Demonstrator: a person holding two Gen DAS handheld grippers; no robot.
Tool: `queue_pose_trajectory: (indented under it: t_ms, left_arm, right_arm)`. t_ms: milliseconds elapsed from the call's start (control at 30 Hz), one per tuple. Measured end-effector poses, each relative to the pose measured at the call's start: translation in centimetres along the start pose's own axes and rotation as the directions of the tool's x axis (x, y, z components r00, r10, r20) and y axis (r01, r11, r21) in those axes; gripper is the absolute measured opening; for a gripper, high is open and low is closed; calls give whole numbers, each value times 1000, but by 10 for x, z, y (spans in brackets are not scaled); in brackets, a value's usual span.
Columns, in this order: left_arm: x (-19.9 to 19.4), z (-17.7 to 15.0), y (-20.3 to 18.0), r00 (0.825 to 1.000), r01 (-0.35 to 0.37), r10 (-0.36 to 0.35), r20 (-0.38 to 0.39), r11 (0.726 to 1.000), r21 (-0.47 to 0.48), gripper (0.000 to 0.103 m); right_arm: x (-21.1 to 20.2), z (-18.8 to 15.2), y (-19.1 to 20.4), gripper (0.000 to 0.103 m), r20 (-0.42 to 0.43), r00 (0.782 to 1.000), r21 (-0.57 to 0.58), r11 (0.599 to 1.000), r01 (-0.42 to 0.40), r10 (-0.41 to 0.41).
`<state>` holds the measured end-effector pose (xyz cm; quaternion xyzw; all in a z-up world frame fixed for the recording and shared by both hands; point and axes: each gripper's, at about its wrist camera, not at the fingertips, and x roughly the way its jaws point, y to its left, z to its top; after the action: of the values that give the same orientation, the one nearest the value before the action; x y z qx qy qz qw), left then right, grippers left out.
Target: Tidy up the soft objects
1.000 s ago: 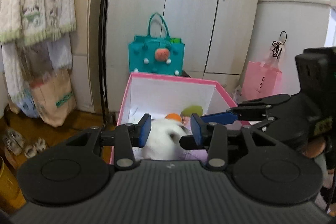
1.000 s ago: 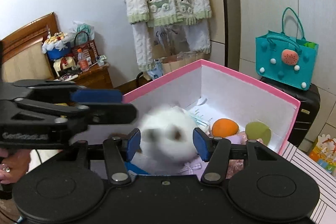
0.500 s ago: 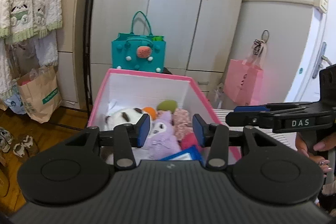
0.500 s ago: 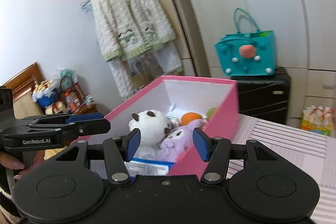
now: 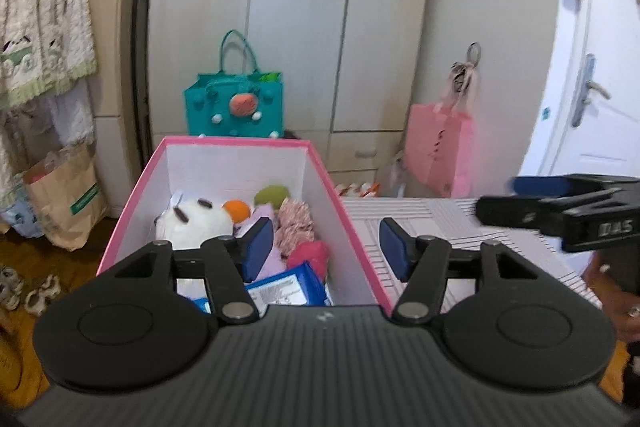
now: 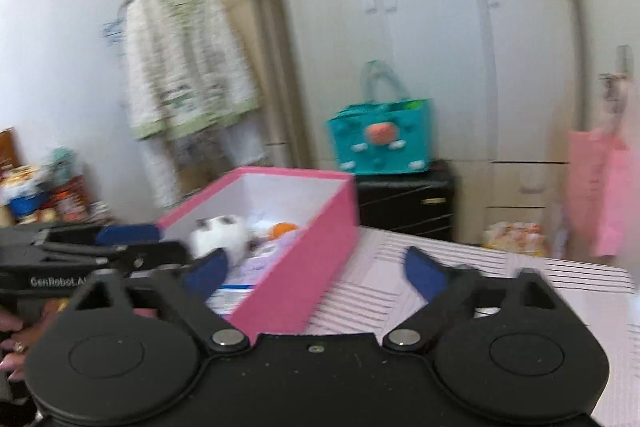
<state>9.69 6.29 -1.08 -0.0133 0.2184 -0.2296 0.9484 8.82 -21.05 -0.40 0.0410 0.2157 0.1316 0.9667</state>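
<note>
Both your grippers pulled back & right off the pink box (image 5: 344,211); white plush (image 5: 196,223) now sits inside w/ other toys. Left gripper (image 5: 326,247) & right gripper (image 6: 316,269) gape empty, so next item's due.

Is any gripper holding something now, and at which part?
Nothing is held. The left gripper and right gripper are both open and empty; the white plush lies in the pink box.

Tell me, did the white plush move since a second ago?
Yes. The white plush was blurred between the fingers above the pink box; now it lies down inside, by the left wall.
</note>
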Motion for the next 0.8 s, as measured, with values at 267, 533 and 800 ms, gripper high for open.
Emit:
queue_pose_trajectory:
  t_ms: [267,533,800]
  left_arm:
    - [-19,-5,-25,997,-64,62,49,997,36,98]
    - [-40,-17,-50,992,-130,129,12,990,63,103]
    - [-53,-26,-56,984,-175,175,-11,985,3,103]
  right_arm:
    - [-25,-10,-2,102,9,975,-40,975,220,-220]
    - [-79,-36,6,103,245,908,-13,935,355,-341]
    - [-86,-50,3,103,100,871,10,876,482,-480]
